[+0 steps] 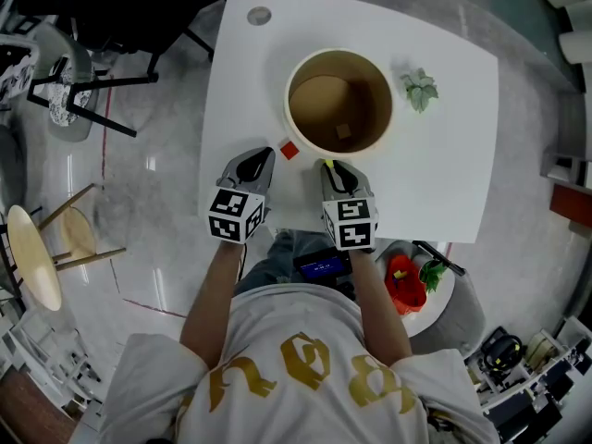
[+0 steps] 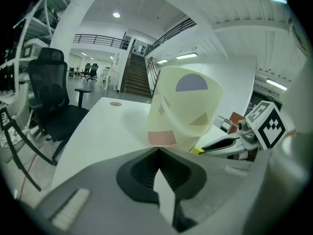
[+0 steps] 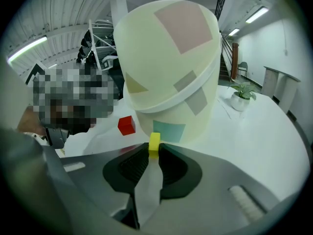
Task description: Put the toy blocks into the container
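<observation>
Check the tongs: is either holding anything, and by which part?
Right tongs pinch the yellow block by its two side faces, at the jaw tips. Left tongs are shut, with nothing between them.

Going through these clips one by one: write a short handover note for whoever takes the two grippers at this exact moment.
Left gripper: jaws together, nothing in them, low over the table near the container.
Right gripper: shut on the yellow block, at the container's near wall.
Red block: loose on the table, beside the container, ahead of the left gripper.
Done: one small block appears to lie inside the container.
Left: lift the yellow block in, then the red block.
</observation>
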Demonstrator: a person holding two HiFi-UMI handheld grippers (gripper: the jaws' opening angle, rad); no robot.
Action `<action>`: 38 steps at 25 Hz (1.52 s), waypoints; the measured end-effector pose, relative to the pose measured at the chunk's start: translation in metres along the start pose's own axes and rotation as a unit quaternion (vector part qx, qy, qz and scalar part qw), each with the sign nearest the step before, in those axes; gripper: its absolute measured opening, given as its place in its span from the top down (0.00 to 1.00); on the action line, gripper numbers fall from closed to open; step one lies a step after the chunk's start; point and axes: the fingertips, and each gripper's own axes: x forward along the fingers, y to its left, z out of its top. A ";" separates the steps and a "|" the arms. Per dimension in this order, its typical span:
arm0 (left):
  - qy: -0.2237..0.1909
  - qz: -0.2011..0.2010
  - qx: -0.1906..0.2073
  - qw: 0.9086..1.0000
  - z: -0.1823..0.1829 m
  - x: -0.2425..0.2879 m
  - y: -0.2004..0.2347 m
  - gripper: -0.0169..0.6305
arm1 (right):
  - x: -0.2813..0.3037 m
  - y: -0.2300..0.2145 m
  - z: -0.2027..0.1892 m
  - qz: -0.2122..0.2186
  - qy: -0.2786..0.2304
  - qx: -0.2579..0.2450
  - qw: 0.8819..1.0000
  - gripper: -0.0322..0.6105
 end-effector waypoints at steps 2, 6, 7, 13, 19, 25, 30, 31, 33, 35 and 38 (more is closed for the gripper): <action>-0.001 0.000 0.002 1.000 0.002 -0.001 -0.001 0.97 | -0.002 0.000 -0.001 0.001 0.000 0.002 1.000 0.81; -0.004 0.000 0.006 1.000 0.005 -0.002 -0.003 0.97 | -0.006 0.000 0.000 0.002 -0.002 0.002 1.000 0.81; -0.005 0.000 0.009 1.000 0.006 -0.002 -0.004 0.97 | -0.007 0.000 0.000 0.002 -0.003 0.001 1.000 0.81; -0.012 -0.007 0.023 1.000 0.013 -0.003 -0.013 0.97 | -0.013 0.008 0.009 0.030 -0.021 0.027 0.999 0.81; -0.020 -0.010 0.028 0.999 0.018 -0.010 -0.018 0.97 | -0.018 0.014 0.012 0.039 -0.031 0.028 0.998 0.81; -0.032 -0.010 0.027 0.999 0.025 -0.018 -0.023 0.97 | -0.030 0.020 0.016 0.061 -0.037 0.046 0.996 0.81; -0.049 -0.013 0.037 0.998 0.034 -0.024 -0.028 0.97 | -0.041 0.025 0.020 0.064 -0.054 0.047 0.995 0.81; -0.055 -0.013 0.040 0.998 0.037 -0.026 -0.029 0.97 | -0.043 0.027 0.020 0.066 -0.055 0.046 0.995 0.81; -0.063 -0.016 0.045 0.997 0.042 -0.030 -0.033 0.97 | -0.048 0.030 0.022 0.063 -0.059 0.038 0.996 0.81; -0.067 -0.020 0.047 0.996 0.046 -0.034 -0.037 0.97 | -0.053 0.031 0.025 0.056 -0.065 0.031 0.996 0.81; -0.074 -0.024 0.048 0.996 0.053 -0.040 -0.041 0.97 | -0.058 0.033 0.030 0.048 -0.074 0.027 0.996 0.81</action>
